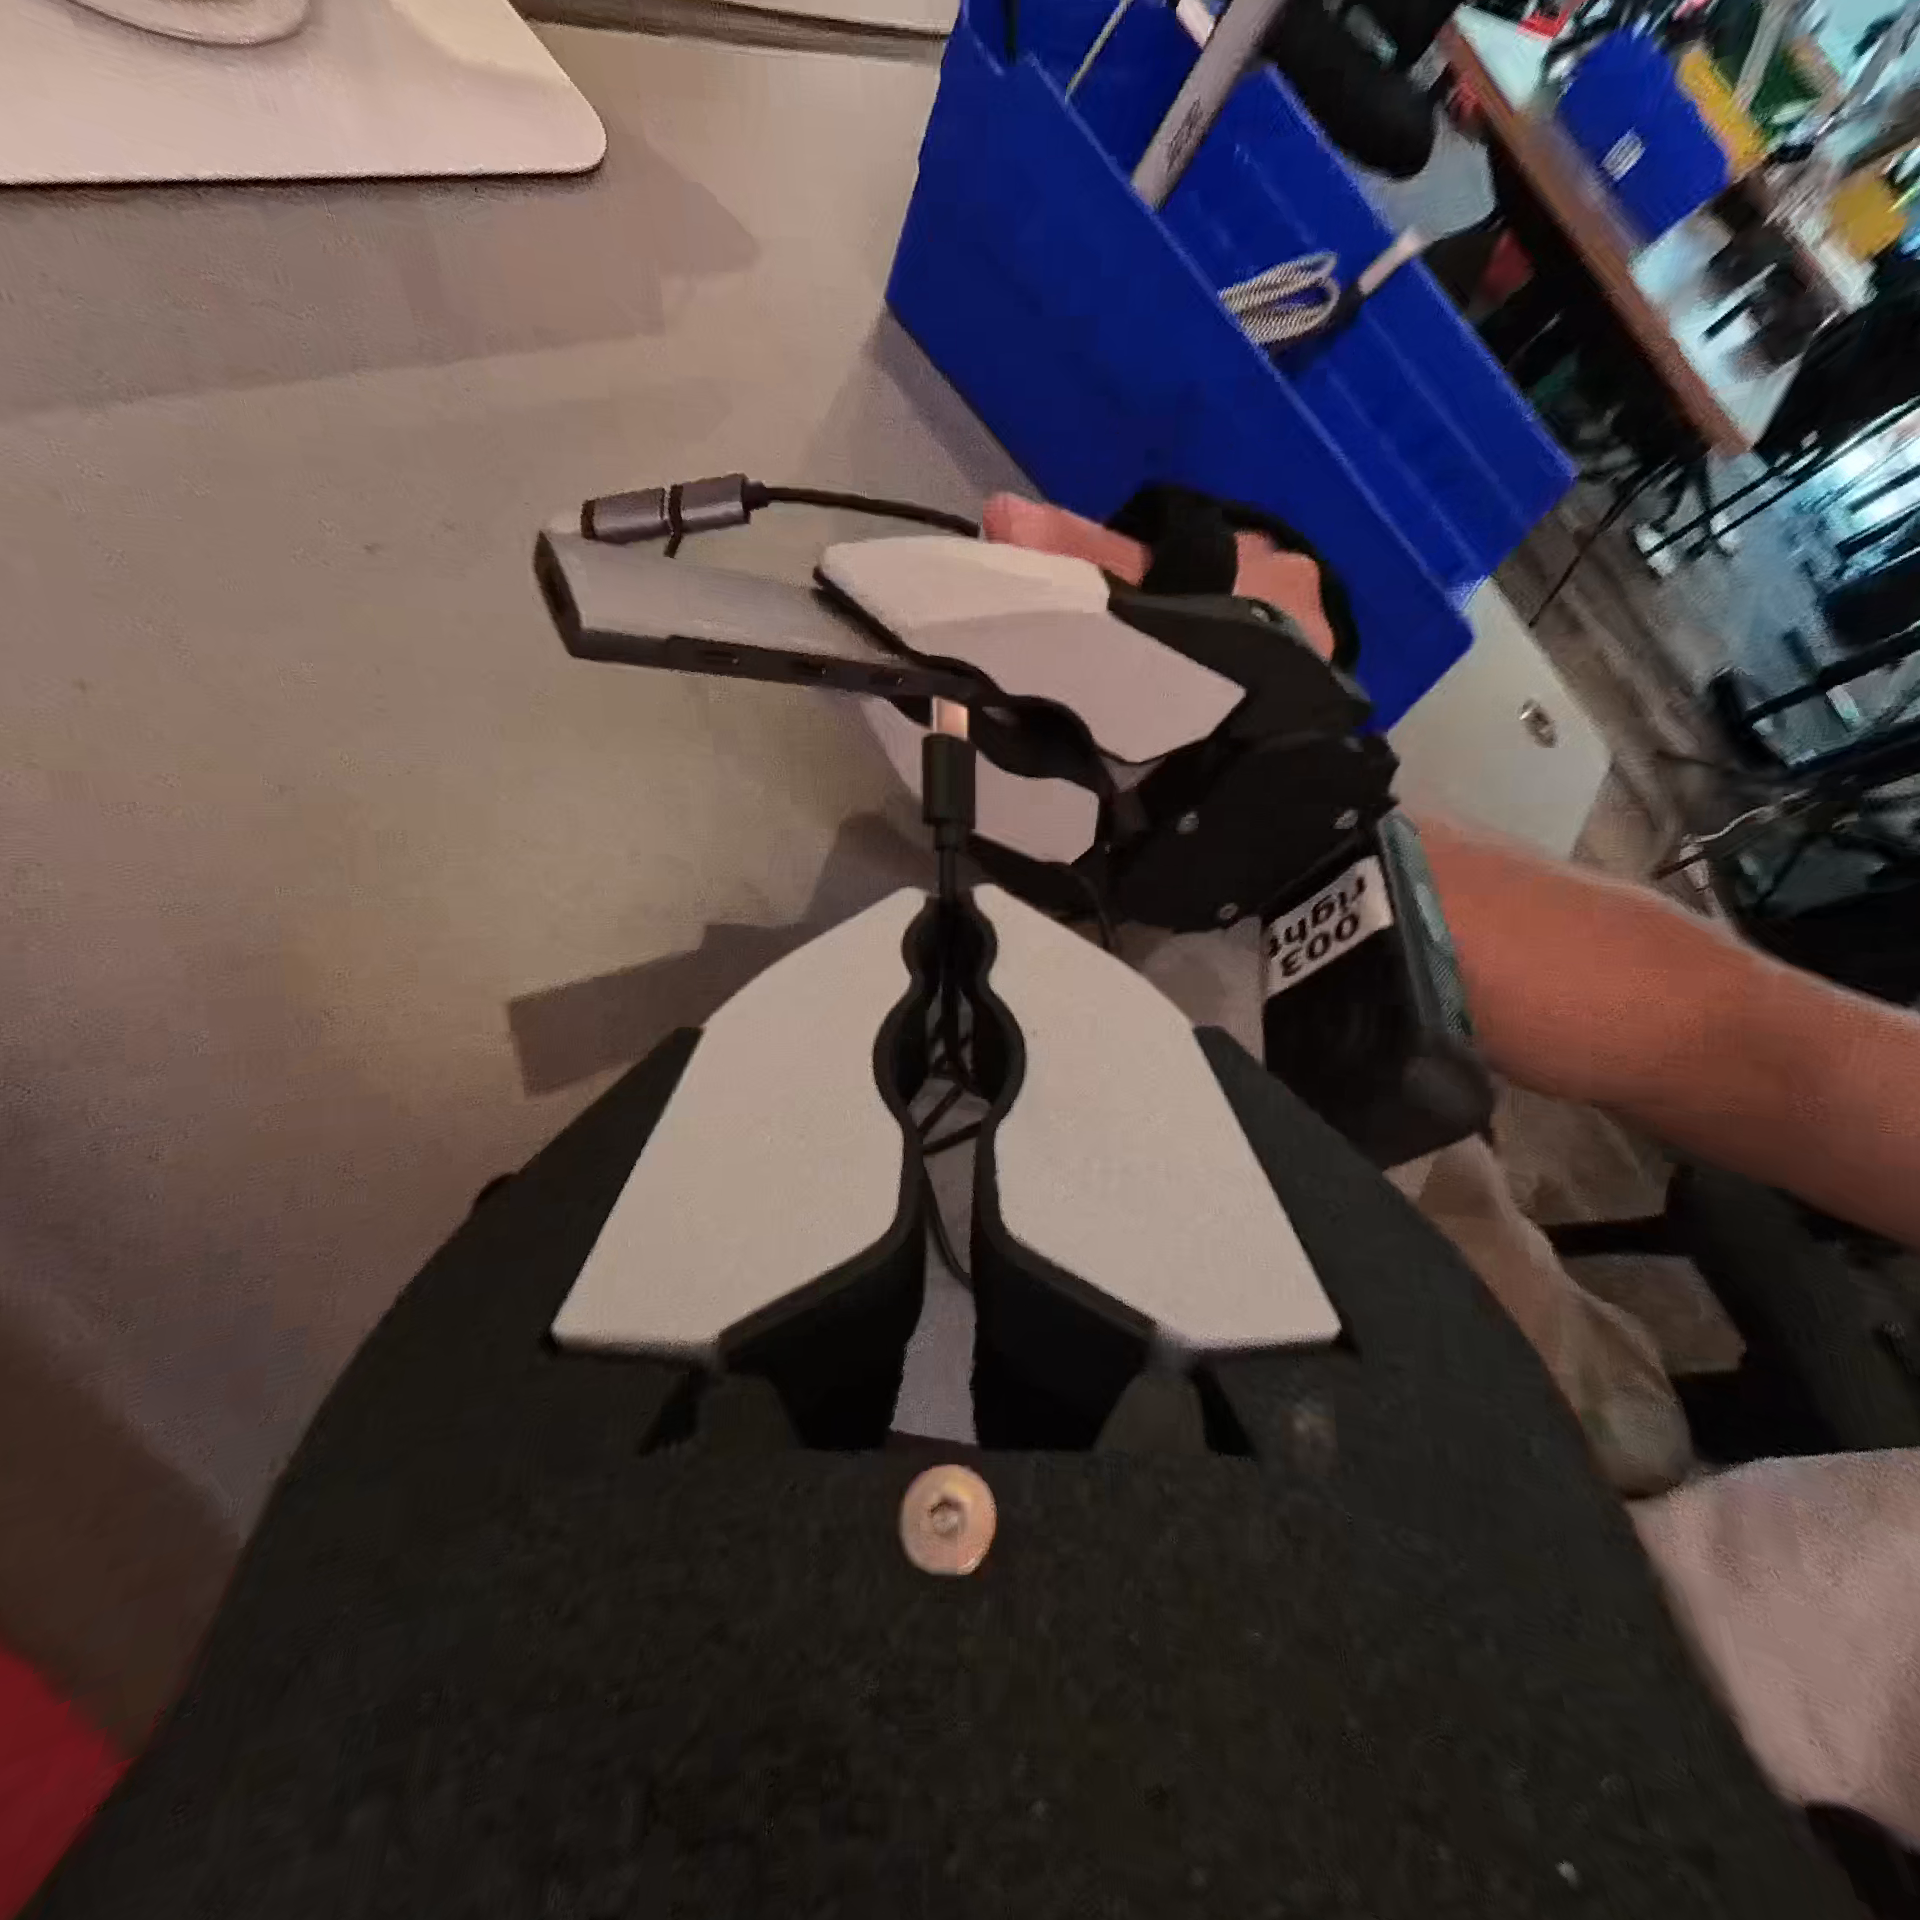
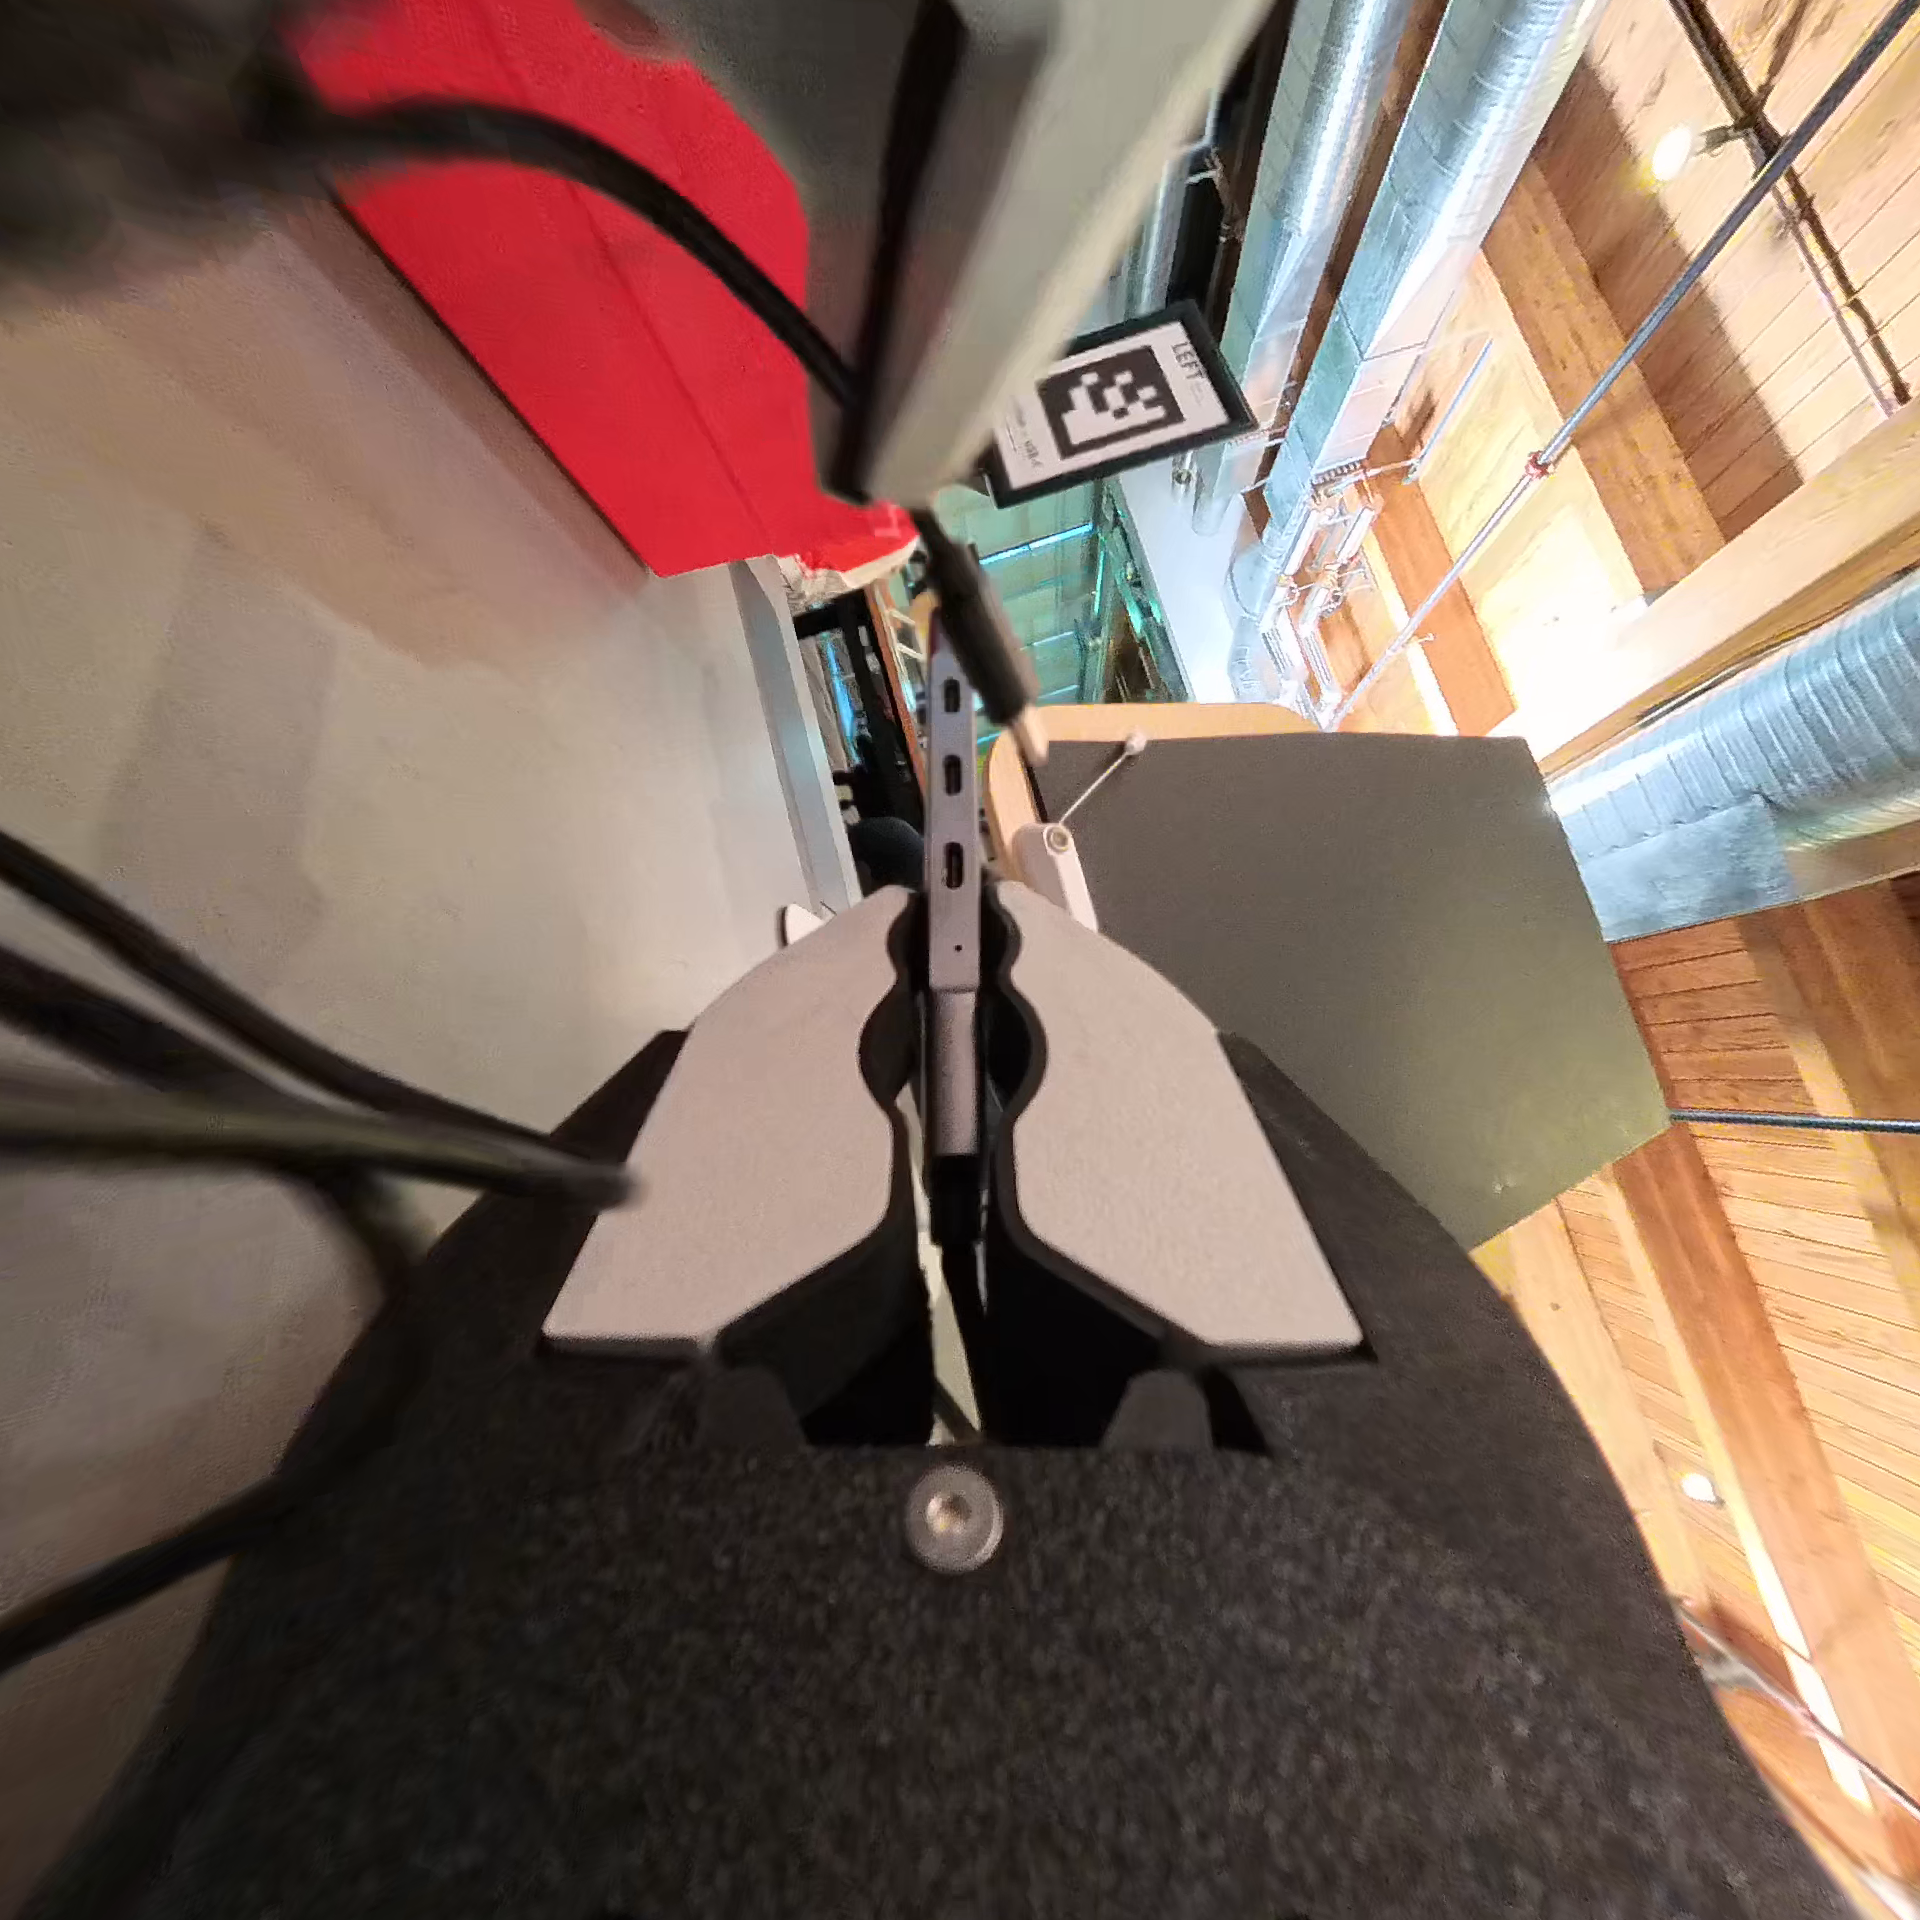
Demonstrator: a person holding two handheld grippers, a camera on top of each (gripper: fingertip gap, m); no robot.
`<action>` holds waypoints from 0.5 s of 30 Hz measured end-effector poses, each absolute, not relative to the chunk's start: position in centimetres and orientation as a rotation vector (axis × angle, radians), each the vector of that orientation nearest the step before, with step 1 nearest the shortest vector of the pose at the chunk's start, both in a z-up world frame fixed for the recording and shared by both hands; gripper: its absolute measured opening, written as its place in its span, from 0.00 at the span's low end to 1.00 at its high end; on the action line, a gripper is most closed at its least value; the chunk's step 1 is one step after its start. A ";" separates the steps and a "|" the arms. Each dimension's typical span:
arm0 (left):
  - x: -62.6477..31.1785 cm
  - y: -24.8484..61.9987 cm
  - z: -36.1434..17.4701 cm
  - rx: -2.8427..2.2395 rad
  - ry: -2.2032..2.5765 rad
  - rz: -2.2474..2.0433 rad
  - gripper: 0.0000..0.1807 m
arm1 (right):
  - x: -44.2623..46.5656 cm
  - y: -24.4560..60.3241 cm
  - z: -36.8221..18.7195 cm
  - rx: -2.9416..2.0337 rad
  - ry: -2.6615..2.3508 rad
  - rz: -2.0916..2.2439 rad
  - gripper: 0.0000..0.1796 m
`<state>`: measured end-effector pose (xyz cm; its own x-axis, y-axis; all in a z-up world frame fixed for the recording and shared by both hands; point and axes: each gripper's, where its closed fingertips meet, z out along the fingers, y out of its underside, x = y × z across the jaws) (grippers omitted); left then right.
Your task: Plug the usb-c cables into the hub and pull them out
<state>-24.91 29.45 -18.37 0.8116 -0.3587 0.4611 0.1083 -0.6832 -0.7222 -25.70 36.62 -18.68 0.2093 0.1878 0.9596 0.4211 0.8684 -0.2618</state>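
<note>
Grey tabletop (image 1: 260, 623) fills the scene, with a blue bin (image 1: 1195, 343) standing at its far side. Above it, the right gripper (image 1: 935, 634) is clamped on one end of a slim grey hub (image 1: 675, 603), held clear of the table. Closed on a black usb-c cable (image 1: 948, 790), the left gripper (image 1: 948, 914) holds the plug just short of the hub's port edge, apparently not inserted.

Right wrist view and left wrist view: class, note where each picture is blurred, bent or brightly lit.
Right wrist view: the black cables at left smear with blur, ceiling lamps glare, pipes bow from the wide lens; the hub stays sharp. Left wrist view: the blue bin and room behind blur, the hub casts a soft shadow on the table.
</note>
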 end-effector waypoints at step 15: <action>-25.0 30.1 -20.4 -2.142 -0.103 -1.045 0.01 | -26.3 36.1 -18.9 -0.480 -1.367 -0.274 0.05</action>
